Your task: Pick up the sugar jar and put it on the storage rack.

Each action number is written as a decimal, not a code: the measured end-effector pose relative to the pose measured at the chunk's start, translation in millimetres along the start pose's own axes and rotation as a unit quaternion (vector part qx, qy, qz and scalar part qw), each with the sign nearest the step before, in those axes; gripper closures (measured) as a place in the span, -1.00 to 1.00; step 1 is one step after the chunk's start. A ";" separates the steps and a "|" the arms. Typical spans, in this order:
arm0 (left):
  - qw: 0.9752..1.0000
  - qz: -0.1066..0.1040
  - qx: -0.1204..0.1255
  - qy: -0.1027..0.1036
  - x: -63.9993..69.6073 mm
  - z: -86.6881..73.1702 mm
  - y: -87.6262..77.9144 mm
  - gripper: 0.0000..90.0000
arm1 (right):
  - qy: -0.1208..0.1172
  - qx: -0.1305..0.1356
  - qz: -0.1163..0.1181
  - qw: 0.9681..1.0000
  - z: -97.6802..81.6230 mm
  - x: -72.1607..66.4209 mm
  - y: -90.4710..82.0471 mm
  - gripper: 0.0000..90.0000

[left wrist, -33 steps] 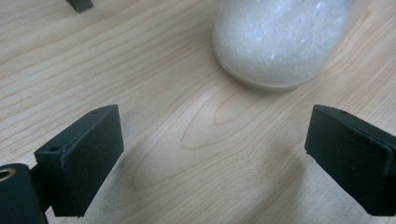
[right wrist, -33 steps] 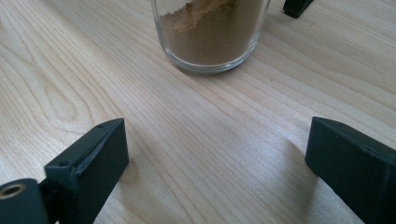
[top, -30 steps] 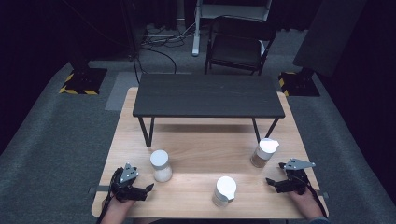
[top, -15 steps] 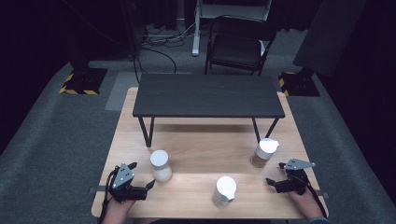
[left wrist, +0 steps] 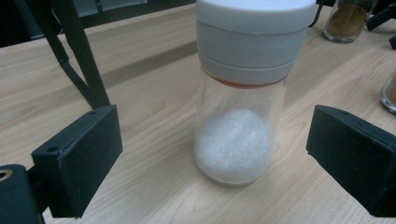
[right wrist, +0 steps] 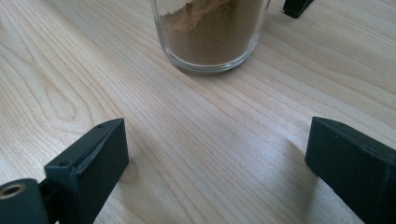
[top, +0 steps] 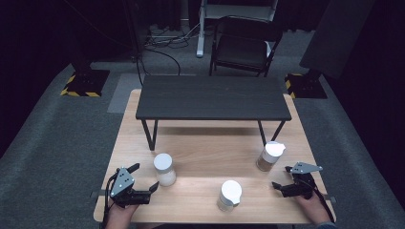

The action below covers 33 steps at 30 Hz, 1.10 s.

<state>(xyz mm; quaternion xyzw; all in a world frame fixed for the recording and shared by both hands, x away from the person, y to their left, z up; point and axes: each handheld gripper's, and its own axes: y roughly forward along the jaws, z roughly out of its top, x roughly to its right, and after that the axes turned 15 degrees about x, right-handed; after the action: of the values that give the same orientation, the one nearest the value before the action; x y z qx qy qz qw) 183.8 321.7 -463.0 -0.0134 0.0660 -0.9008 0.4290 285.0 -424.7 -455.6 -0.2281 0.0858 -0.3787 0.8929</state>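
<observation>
Left gripper (top: 145,177): jaws apart, white-lidded glass jar of white grains (left wrist: 240,93) framed between.
Right gripper (top: 282,177): jaws apart, empty.
Advice: body to be centred, clamped below lid.

Left hand-held gripper (top: 144,177) edged toward salt jar (top: 165,169).

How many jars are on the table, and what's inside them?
Jar with white grains: 1
Jar with brown powder: 1
Jar whose contents I cannot tell: 1
Total: 3 jars, all with white lids
</observation>
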 end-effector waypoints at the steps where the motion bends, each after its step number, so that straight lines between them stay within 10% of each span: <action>1: 1.000 0.000 0.000 0.000 0.0 0.0 0.0 -0.93 | 0.000 0.000 0.000 1.000 0.0 0.0 0.0 -0.87; 33: 0.999 -0.040 0.037 -0.002 -3.3 2.9 39.2 -0.91 | 0.000 0.000 0.000 1.000 0.0 -0.1 0.1 -0.88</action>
<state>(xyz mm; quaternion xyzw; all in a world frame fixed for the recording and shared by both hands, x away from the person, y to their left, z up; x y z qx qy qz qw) 216.4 299.6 -465.1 -0.0024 0.0314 -0.9191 0.3929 285.0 -424.6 -455.6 -0.2283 0.0856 -0.3785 0.8929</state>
